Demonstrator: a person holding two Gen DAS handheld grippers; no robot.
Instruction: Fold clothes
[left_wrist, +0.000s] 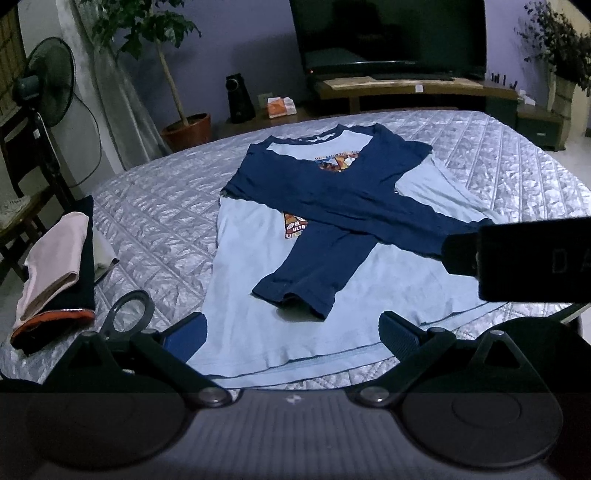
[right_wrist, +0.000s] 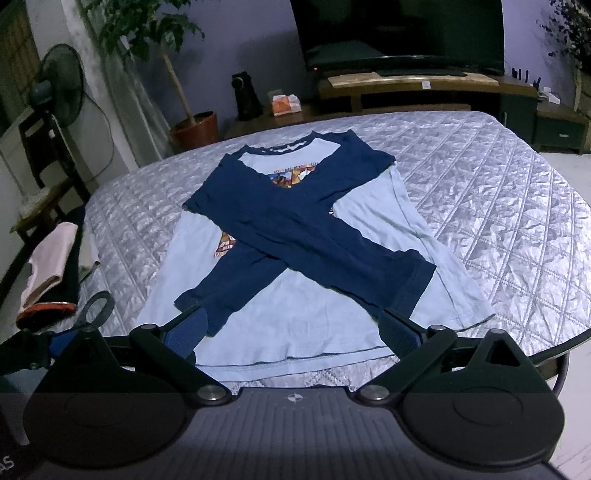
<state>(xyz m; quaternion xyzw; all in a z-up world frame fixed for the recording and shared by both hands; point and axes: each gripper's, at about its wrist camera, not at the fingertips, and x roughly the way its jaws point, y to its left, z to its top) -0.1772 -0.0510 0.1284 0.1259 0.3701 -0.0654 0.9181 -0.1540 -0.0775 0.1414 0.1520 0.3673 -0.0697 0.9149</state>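
A light blue shirt (left_wrist: 332, 295) (right_wrist: 314, 317) with long navy sleeves lies flat on the quilted bed, collar at the far end. Both navy sleeves (right_wrist: 306, 236) are folded across the chest and cross each other in an X. My left gripper (left_wrist: 293, 334) hovers open above the shirt's near hem, nothing between its fingers. My right gripper (right_wrist: 291, 332) is open too, over the near hem, with the two sleeve cuffs just beyond its fingers. The body of the right gripper (left_wrist: 532, 258) shows at the right edge of the left wrist view.
A stack of folded clothes (left_wrist: 55, 273) (right_wrist: 48, 280), pink on top of dark, sits at the bed's left edge. Beyond the silver quilted bed (right_wrist: 480, 192) stand a fan (left_wrist: 48, 85), a potted plant (left_wrist: 186, 129), a speaker and a TV on a low wooden stand (right_wrist: 424, 88).
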